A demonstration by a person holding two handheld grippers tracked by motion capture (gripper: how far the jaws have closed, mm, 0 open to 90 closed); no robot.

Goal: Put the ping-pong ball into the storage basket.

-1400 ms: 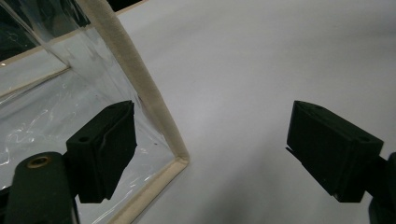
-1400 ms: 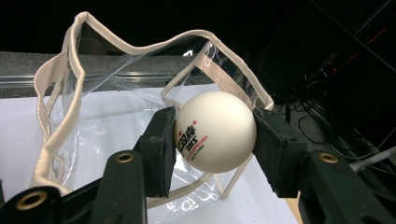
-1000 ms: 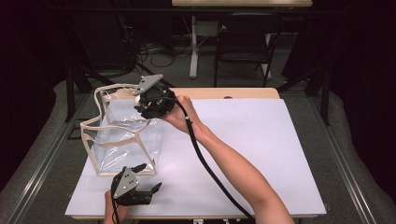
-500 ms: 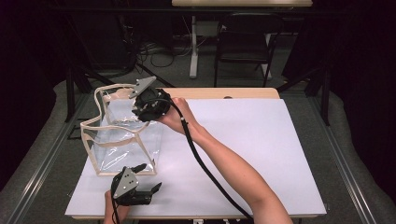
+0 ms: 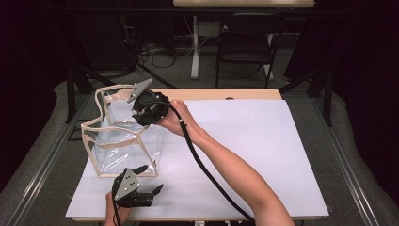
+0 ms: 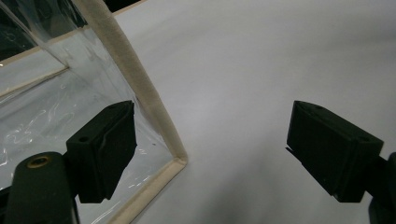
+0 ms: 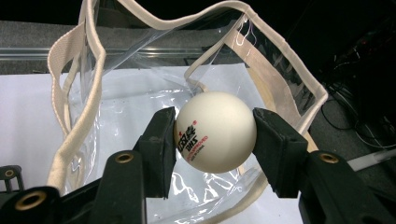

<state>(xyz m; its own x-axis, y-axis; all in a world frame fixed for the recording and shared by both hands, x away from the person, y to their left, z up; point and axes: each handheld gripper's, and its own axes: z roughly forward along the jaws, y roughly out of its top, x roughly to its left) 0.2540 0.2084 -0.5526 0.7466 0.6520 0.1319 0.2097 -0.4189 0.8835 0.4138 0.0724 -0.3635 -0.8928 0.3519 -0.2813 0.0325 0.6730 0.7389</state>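
A clear plastic bag with cream trim (image 5: pixel 123 141) stands open on the white table (image 5: pixel 244 141) at the left. My right gripper (image 5: pixel 141 109) is held over the bag's open top. It is shut on a white ping-pong ball (image 7: pixel 215 131) with red and black print, pressed between both pads, above the clear bag (image 7: pixel 154 93) mouth. My left gripper (image 5: pixel 149 181) rests near the table's front edge, just in front of the bag. Its jaws stand wide apart with nothing between them. In the left gripper view the bag's lower corner (image 6: pixel 175 156) lies beside the left pad (image 6: pixel 105 147).
A black cable (image 5: pixel 207 172) trails from the right gripper along the forearm. Beyond the table's far edge stand a dark chair (image 5: pixel 244 42) and a table leg with cables on the floor. White table surface stretches to the right of the bag.
The right gripper with the ball has shifted slightly left over the bag's mouth. The left gripper has stayed where it was.
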